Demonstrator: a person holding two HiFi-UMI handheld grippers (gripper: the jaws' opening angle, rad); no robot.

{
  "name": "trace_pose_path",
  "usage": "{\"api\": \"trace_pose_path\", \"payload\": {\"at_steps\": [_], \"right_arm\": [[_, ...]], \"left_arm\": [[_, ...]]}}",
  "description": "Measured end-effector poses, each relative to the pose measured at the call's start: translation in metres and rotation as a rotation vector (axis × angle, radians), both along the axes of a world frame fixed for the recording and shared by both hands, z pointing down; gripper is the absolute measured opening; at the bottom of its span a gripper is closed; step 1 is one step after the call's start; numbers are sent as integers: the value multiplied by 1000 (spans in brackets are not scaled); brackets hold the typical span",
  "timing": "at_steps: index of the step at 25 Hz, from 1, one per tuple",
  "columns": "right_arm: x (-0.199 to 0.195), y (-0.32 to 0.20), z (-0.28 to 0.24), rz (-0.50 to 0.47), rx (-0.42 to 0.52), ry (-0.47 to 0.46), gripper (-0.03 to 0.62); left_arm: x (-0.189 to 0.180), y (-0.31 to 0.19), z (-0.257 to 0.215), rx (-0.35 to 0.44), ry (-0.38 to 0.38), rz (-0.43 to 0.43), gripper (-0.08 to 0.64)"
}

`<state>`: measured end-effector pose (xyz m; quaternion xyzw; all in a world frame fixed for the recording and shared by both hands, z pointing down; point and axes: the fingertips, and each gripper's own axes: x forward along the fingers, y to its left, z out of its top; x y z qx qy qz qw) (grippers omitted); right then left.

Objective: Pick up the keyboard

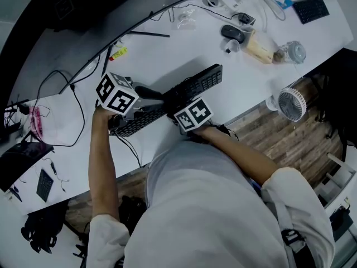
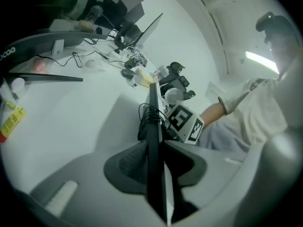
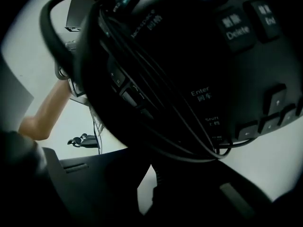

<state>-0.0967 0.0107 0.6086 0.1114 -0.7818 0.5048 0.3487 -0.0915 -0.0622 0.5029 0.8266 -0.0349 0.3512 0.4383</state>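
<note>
From above the person, the table (image 1: 167, 54) and keyboard (image 1: 203, 82) are looked down on steeply in the head view. In the left gripper view, the keyboard (image 2: 154, 141) is sighted edge-on along the jaws, across the table. In the right gripper view, its keys (image 3: 227, 27) are seen from very close. The keyboard is shared by all three views.
</note>
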Motion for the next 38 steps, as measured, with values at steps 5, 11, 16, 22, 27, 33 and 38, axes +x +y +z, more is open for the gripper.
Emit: {"api": "trace_pose_path", "payload": {"at_steps": [5,11,16,22,27,33,38], "right_arm": [[-2,2,0,-25,15,7,-2],[-3,2,-1,-39,27,10,-2],[-5,4,0,-67,43,14,-2],[-6,8,0,-98,54,14,-2],[-5,11,1,-103,21,5,-2],[-5,13,0,-106,15,4,0],[-6,17,0,-134,28,9,0]], "left_arm": [[11,15,21,34,-82,85,0],[21,20,36,52,-140,155,0],[19,28,49,35,-202,231,0],[15,28,63,6,-245,246,0],[12,29,71,47,-282,247,0],[13,31,69,79,-311,237,0],[12,37,73,64,-332,240,0]]}}
